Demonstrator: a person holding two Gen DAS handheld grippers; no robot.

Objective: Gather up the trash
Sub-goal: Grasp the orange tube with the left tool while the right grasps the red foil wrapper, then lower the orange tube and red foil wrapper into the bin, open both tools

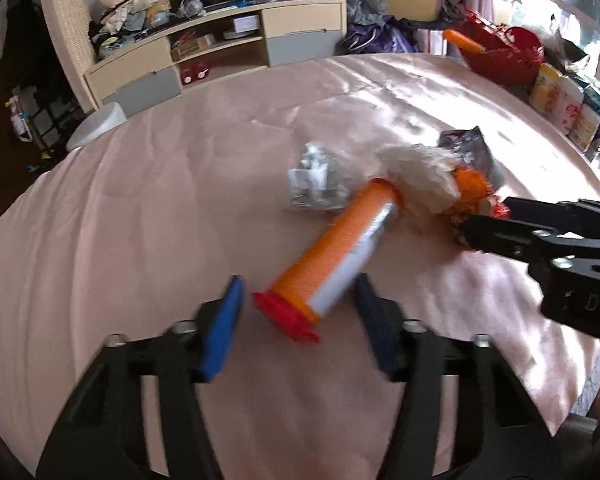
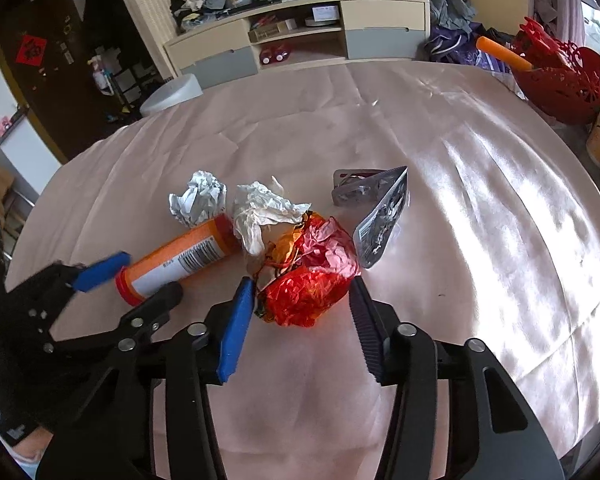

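Table with a pink cloth, trash heaped near the middle.

Left side – left gripper, seen also from the right wrist, straddles the red-capped end of an orange tube lying on its side. In the left wrist view the cap sits between the blue pads with a gap on each side; picture is blurred there. In the right wrist view the far blue pad lies close against the cap, though contact cannot be made out. Read as not yet clamped.

Behind the tube's far end: a crumpled paper ball, and next to it a crumpled white tissue touching the tube.

Centre – red-orange wrapper, crumpled, just in front of the tissue. Right gripper has a pad on either side of it; both pads appear to press the foil – gripped. The wrapper rests on the cloth.

Right of the wrapper: a silver foil packet, tilted on edge, with a flat blister pack behind it.

Far right edge of the table: red basket with an orange stick poking out.
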